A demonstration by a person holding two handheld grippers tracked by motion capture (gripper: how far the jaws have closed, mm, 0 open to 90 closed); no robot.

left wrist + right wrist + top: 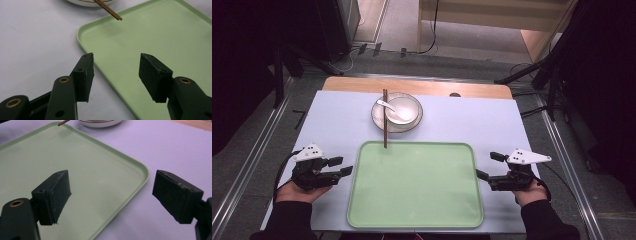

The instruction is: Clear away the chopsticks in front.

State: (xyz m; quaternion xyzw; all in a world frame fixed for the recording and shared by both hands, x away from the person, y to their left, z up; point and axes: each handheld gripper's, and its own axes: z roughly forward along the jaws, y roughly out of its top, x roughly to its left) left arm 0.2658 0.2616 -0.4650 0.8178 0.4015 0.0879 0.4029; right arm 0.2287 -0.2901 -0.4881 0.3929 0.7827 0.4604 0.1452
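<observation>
High view: looks forward and down from above the person's side, far enough to take in the whole table [337, 120], the green tray [414, 182] and the floor beyond.
Left gripper view: rides low on the left gripper [116, 75], close to the table, facing across the tray's near left corner toward the bowl [87, 2].
Right gripper view: rides low on the right gripper [110, 195], close over the tray's right edge, facing the bowl.
Shared: all three views hold the tray, the chopsticks [385, 119] tip and the bowl.
</observation>
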